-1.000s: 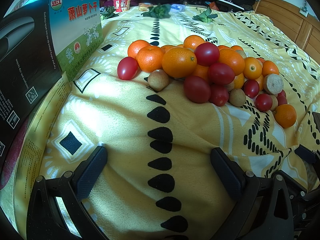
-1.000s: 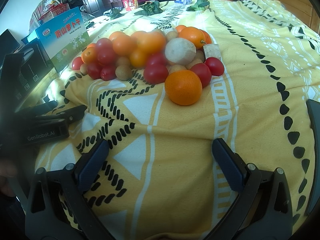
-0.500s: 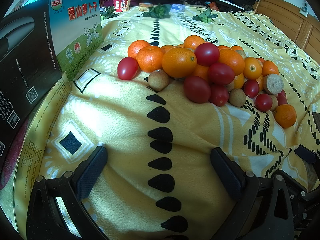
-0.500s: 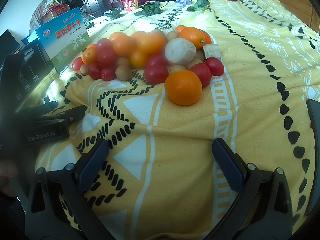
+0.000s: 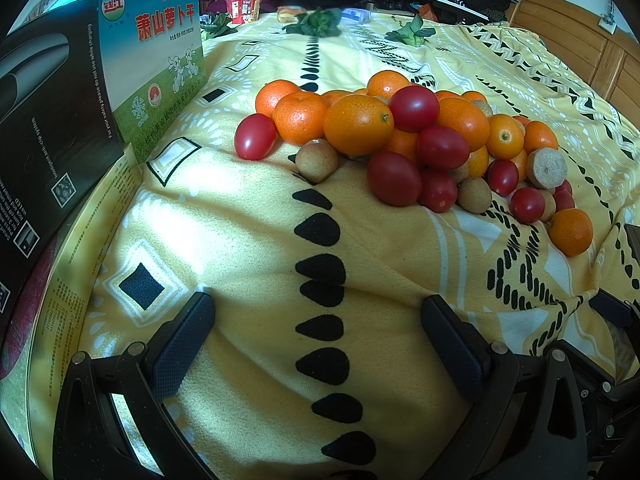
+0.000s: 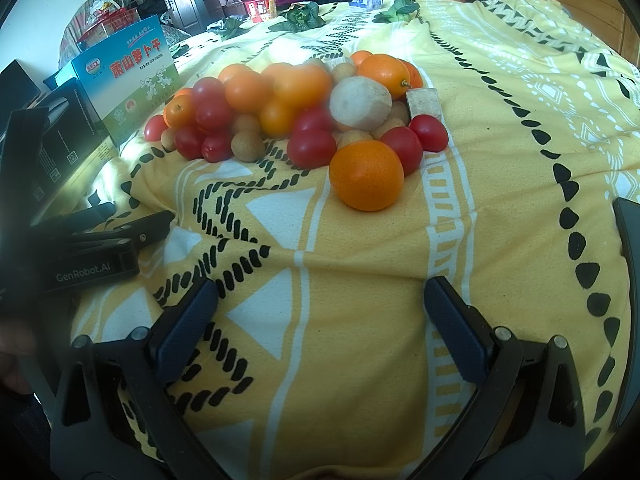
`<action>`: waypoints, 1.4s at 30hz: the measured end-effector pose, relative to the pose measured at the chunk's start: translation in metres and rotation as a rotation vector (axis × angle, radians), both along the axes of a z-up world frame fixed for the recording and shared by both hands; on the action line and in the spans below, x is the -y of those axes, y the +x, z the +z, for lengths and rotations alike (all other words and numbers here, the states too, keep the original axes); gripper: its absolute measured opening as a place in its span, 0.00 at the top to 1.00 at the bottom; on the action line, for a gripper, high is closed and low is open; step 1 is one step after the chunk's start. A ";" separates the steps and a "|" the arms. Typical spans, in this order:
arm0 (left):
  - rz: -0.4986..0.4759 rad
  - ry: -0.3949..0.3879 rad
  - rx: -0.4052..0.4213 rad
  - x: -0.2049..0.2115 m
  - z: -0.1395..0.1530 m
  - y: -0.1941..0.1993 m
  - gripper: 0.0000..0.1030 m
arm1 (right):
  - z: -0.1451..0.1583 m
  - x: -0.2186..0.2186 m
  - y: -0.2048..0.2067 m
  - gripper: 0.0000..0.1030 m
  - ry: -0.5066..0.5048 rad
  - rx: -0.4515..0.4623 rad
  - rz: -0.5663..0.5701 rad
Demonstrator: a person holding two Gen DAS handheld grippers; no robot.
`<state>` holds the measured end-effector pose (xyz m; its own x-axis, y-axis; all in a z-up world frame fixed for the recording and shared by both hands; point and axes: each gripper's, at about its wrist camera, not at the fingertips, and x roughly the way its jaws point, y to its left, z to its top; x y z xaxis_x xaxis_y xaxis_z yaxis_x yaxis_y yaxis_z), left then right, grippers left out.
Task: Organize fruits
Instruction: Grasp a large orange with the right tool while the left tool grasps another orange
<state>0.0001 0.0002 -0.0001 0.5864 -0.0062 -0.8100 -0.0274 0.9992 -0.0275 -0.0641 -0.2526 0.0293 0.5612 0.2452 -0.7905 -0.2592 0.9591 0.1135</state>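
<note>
Where I sit at the controls, both wrist views look across a yellow patterned blanket [image 5: 224,240] toward one heap of fruit.

Left gripper [image 5: 316,320]: I read its fingers as spread wide apart, nothing between them, low over the blanket and well short of the fruit.

Right gripper [image 6: 320,304]: likewise spread wide with only blanket between the fingers; the pile lies ahead of it.

Fruit pile [image 5: 412,144]: oranges, red cherry tomatoes and small tan round fruits heaped together in the middle of the blanket, touching one another.

Nearest orange [image 6: 366,175]: in the right wrist view it sits at the front edge of the pile, touching a red tomato [image 6: 403,148] behind it.

Stray tomato [image 5: 255,136]: at the left end of the pile in the left wrist view, just beside an orange [image 5: 300,117].

Tan fruit [image 5: 317,160]: in front of the oranges, resting on the blanket at the pile's near edge.

Cut pale piece [image 6: 360,103]: a rounded, peeled-looking lump on top of the heap, with a squarish cut block [image 6: 422,105] just beside it; I cannot tell what they are.

Boxes: a blue and green carton [image 5: 156,60] stands upright left of the pile, with a black box [image 5: 52,120] nearer to me.

Far end: leafy greens [image 5: 316,24] and a red cup [image 5: 243,9] lie on the blanket.
</note>
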 end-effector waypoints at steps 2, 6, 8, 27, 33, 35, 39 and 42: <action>0.000 0.000 0.000 0.000 0.000 0.000 0.00 | 0.000 0.000 0.000 0.00 0.000 0.000 0.000; 0.000 0.000 -0.001 0.000 0.000 0.000 0.00 | 0.001 0.001 0.002 0.00 -0.002 -0.002 0.000; -0.002 0.000 0.001 0.000 0.000 -0.001 0.00 | 0.006 -0.001 0.001 0.00 -0.013 -0.006 -0.001; -0.102 -0.081 0.045 0.002 0.021 -0.016 0.20 | 0.020 -0.039 0.058 0.50 0.034 -0.047 0.031; -0.062 -0.150 0.114 -0.003 0.049 0.003 0.42 | 0.012 -0.051 0.061 0.62 0.096 -0.033 0.005; -0.029 -0.219 0.110 -0.013 0.054 0.020 0.47 | 0.010 -0.053 0.068 0.62 0.117 -0.035 0.005; 0.053 -0.376 0.065 -0.033 0.053 0.051 0.56 | 0.005 -0.069 0.070 0.62 0.138 -0.032 0.008; 0.091 -0.447 0.016 -0.036 0.045 0.068 0.56 | 0.004 -0.068 0.072 0.62 0.157 -0.034 0.009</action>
